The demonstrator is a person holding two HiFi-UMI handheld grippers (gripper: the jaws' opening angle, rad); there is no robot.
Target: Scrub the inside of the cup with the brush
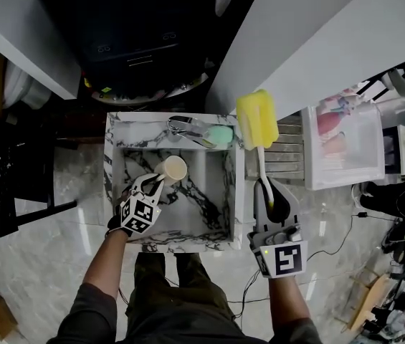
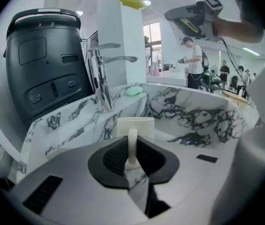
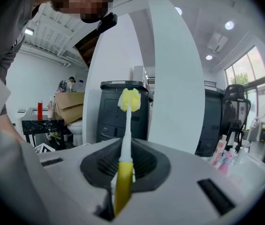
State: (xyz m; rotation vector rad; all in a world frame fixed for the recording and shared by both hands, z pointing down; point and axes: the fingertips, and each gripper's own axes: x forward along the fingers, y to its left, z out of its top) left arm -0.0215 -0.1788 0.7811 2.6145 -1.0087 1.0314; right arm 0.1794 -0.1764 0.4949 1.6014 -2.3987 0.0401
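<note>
Cream cup [image 1: 172,169], held over the basin of the marble sink [image 1: 110,165], with its handle clamped between the jaws of the left gripper [image 1: 155,183]. Brush [image 1: 258,120], yellow foam head uppermost, above the sink's right rim; the right gripper [image 1: 267,194] is closed on its handle. Faucet [image 1: 186,127] at the sink's far edge.

Shows pale marble floor [image 1: 44,213] under a marbled sink [image 1: 111,156], chrome tap [image 1: 184,125] at its back rim. Has a black unit [image 1: 137,34] behind, white column [image 1: 310,41] right, black table [image 1: 1,206] left. Gets light from ceiling spots [image 3: 229,25] and a window [image 3: 245,74].
</note>
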